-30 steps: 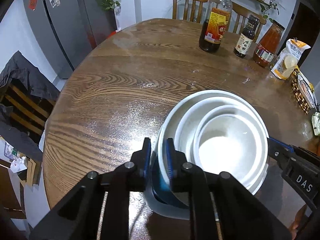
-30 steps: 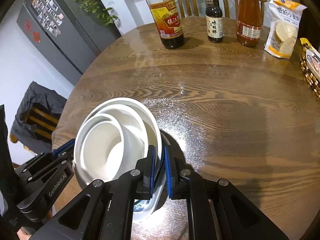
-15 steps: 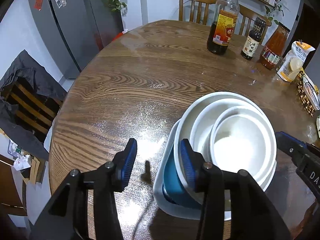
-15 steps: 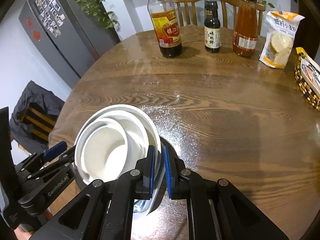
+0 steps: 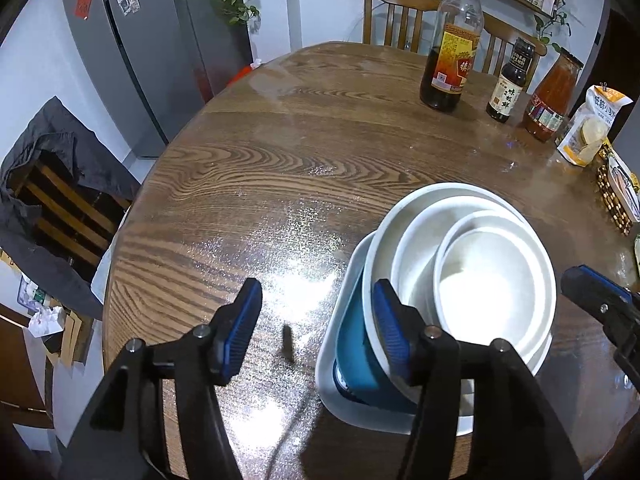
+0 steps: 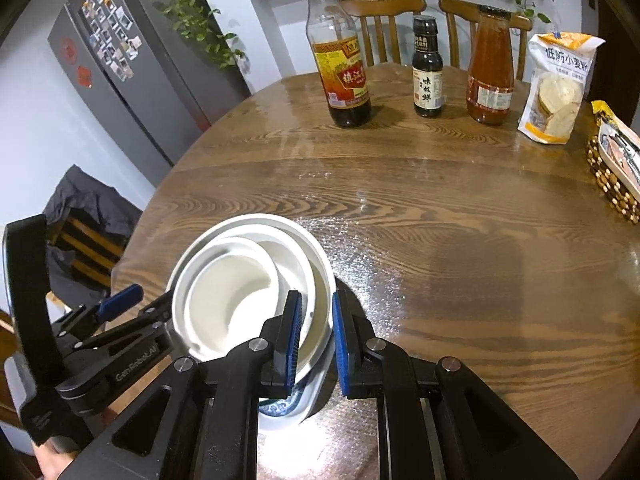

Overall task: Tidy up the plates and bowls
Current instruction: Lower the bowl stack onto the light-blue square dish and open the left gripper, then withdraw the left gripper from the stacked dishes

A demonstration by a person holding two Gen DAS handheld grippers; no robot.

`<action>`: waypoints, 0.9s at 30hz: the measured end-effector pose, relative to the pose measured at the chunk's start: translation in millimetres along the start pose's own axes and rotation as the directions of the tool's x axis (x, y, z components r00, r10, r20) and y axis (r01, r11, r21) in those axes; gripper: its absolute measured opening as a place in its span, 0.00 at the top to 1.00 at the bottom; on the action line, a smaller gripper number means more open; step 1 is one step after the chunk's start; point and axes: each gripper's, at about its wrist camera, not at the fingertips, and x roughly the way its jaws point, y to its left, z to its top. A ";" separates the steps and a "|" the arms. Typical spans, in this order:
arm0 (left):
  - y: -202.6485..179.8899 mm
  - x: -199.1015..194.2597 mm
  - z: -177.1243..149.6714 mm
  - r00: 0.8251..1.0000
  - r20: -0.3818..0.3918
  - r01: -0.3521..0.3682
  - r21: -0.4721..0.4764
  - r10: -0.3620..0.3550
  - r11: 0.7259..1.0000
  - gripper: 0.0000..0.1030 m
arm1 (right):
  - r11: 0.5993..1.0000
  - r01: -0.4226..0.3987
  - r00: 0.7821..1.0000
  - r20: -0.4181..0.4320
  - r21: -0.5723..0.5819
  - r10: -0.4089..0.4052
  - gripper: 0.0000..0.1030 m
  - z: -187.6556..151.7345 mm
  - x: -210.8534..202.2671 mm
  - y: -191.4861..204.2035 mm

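White bowls (image 5: 480, 280), blue-padded tongs (image 5: 316, 332)

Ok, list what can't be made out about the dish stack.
- Blue dish: both views, mostly buried under the white bowls.
- White tray: left wrist view, partly covered by bowls and the left gripper.
- Right gripper: right wrist view, unclear whether its jaws touch the bowl rim.

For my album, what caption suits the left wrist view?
Open left gripper beside nested white bowls stacked on a white plate, round wooden table.
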 end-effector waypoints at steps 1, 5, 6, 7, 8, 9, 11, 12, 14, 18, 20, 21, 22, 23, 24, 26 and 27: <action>0.2 -0.6 -0.5 1.000 0.001 -0.002 0.000 0.002 1.000 0.41 | 1.000 -0.002 1.000 0.000 -0.002 0.002 0.86 -0.7 -0.7 0.5; 2.6 -4.6 -1.9 1.000 0.018 -0.018 -0.002 0.018 1.000 0.38 | 1.000 -0.011 1.000 -0.002 -0.003 0.011 0.85 -4.6 -2.8 2.5; 3.8 -5.9 -2.2 1.000 0.023 -0.018 -0.003 0.018 1.000 0.36 | 1.000 -0.011 1.000 -0.003 -0.002 0.011 0.85 -5.6 -3.0 2.7; 5.0 -7.6 -1.9 1.000 0.028 -0.014 -0.006 0.014 1.000 0.34 | 1.000 -0.013 1.000 -0.005 -0.003 0.013 0.85 -6.5 -3.0 3.0; 5.7 -9.0 -1.9 0.999 0.032 -0.012 -0.007 0.013 1.000 0.33 | 1.000 -0.013 1.000 -0.005 -0.002 0.013 0.85 -7.0 -3.1 3.3; 5.9 -9.6 -2.0 0.999 0.034 -0.014 -0.006 0.014 1.000 0.33 | 1.000 -0.014 1.000 -0.006 -0.002 0.014 0.85 -7.8 -3.3 3.5; 6.5 -12.1 -2.6 0.999 0.044 -0.019 -0.002 0.019 1.000 0.33 | 1.000 -0.016 1.000 -0.006 -0.002 0.016 0.85 -8.6 -3.8 4.0; 6.4 -12.5 -2.7 0.999 0.045 -0.019 -0.002 0.019 1.000 0.33 | 1.000 -0.016 1.000 -0.006 -0.003 0.016 0.85 -8.9 -4.4 4.5; 6.5 -14.4 -2.7 0.999 0.048 -0.017 0.000 0.017 1.000 0.33 | 1.000 -0.017 1.000 -0.005 -0.006 0.017 0.85 -9.0 -5.4 5.4; 5.4 -20.2 -4.4 0.998 0.061 -0.013 0.006 0.013 1.000 0.31 | 1.000 -0.023 1.000 0.001 -0.012 0.023 0.85 -10.4 -8.5 7.7; 4.5 -23.4 -5.2 0.998 0.068 -0.011 0.008 0.010 1.000 0.28 | 1.000 -0.024 1.000 0.001 -0.016 0.024 0.85 -11.4 -9.6 9.1; 4.3 -25.2 -5.8 0.997 0.073 -0.009 0.010 0.008 1.000 0.26 | 1.000 -0.024 1.000 0.001 -0.018 0.024 0.85 -12.3 -10.0 10.0; 3.9 -27.5 -6.4 0.997 0.079 -0.007 0.013 0.006 1.000 0.26 | 0.999 -0.025 1.000 0.000 -0.021 0.025 0.85 -13.0 -10.2 10.6; 3.2 -29.7 -6.9 0.996 0.086 -0.007 0.016 0.005 1.000 0.26 | 0.999 -0.025 1.000 -0.001 -0.022 0.025 0.84 -14.1 -10.6 11.4; 2.3 -30.5 -7.0 0.996 0.089 -0.007 0.018 0.005 1.000 0.26 | 0.999 -0.024 1.000 -0.001 -0.024 0.024 0.81 -15.1 -10.8 11.7; 1.7 -32.8 -7.8 0.996 0.095 -0.004 0.020 0.002 1.000 0.25 | 0.999 -0.022 1.000 -0.001 -0.025 0.022 0.62 -16.5 -11.4 12.2; 1.6 -34.0 -8.2 0.995 0.097 -0.003 0.022 0.001 1.000 0.24 | 0.999 -0.022 1.000 0.002 -0.024 0.022 0.50 -17.5 -11.9 12.0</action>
